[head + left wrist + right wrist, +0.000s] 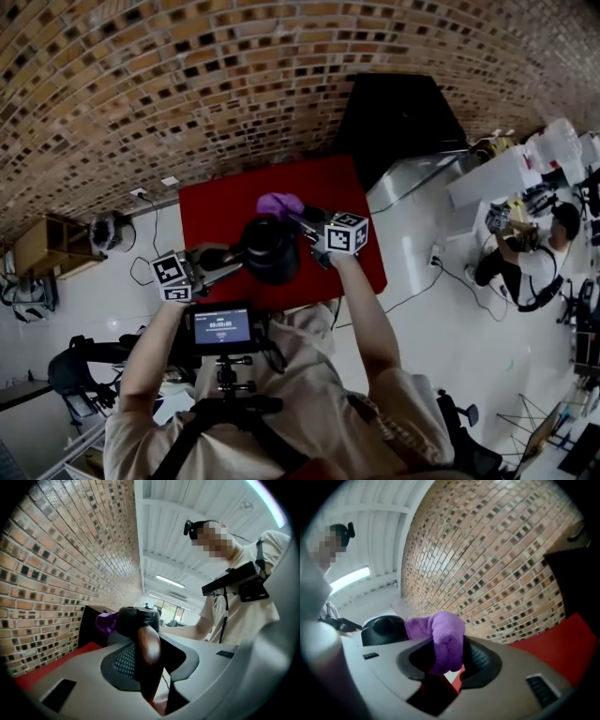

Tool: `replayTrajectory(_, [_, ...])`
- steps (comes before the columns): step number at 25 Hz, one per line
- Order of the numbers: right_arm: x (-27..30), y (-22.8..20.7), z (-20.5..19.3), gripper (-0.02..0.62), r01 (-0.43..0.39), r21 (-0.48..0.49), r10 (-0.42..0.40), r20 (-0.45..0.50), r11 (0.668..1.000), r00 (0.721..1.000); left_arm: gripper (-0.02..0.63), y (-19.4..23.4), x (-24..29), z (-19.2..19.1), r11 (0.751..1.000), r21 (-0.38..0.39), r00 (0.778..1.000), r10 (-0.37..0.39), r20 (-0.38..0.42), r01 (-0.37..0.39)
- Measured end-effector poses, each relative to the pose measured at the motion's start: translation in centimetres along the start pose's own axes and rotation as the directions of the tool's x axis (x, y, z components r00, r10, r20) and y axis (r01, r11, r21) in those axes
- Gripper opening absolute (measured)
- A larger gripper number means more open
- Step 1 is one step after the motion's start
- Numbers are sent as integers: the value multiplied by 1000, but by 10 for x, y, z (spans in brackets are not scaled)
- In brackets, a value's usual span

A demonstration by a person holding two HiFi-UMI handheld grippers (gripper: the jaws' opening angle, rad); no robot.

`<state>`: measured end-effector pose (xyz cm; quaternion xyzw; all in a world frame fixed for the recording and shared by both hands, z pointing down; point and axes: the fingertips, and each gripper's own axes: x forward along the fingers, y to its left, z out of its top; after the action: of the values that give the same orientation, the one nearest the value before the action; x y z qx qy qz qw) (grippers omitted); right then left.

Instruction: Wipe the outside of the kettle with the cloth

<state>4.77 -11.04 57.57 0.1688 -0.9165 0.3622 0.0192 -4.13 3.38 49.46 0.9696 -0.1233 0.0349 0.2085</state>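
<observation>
A black kettle (270,249) hangs above the red table (211,202), held out level. My left gripper (228,260) is shut on its brown wooden handle (148,648), which fills the gap between the jaws. The kettle's dark lid and body (138,618) show just beyond the handle. A purple cloth (279,204) is bunched in my right gripper (307,219), which is shut on it. In the right gripper view the cloth (446,639) sticks out past the jaws toward the kettle (383,629), at its far upper side. The cloth (106,622) peeks from behind the kettle in the left gripper view.
A brick wall (187,84) runs behind the table. A black cabinet (398,117) stands at the table's back right. A person sits at a white desk (492,176) at far right. A wooden shelf (45,246) stands at left. A camera rig (222,328) hangs on my chest.
</observation>
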Motion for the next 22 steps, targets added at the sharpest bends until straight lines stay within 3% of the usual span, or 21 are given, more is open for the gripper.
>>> replayTrajectory(3, [14,-11,-4,167,-93,66,95,-39,994,995,95,-2,0,4,1000,-13,999,-6,36,7])
replayTrajectory(5, [-5,-32,1,169,21,75,-19,-23,997,1000,95,5,1,4,999,-37,999,33,42,-32])
replayTrajectory(7, [-46,-40,16,169,212,26,-213,32,977,977,95,19,2,2,993,-68,995,99,28,-97])
replayTrajectory(9, [-79,-5,35,167,320,-78,-310,118,944,943,97,37,-2,-1,981,-90,985,173,6,-172])
replayTrajectory(11, [-84,45,31,167,362,-249,-333,154,898,930,97,55,-6,-3,966,-94,971,238,-19,-239])
replayTrajectory(13, [-60,96,10,169,339,-403,-316,124,850,941,97,69,-10,-4,953,-88,957,287,-40,-289])
replayTrajectory(16, [-3,148,-30,169,237,-543,-267,24,806,963,97,83,-12,-5,937,-105,943,330,-42,-333])
replayTrajectory(20, [38,156,-51,169,227,-670,-331,-30,706,943,97,80,-5,3,946,-114,952,303,-33,-305])
replayTrajectory(22, [30,146,-47,170,257,-672,-363,-18,695,932,97,75,-4,6,953,-112,959,282,-22,-282])
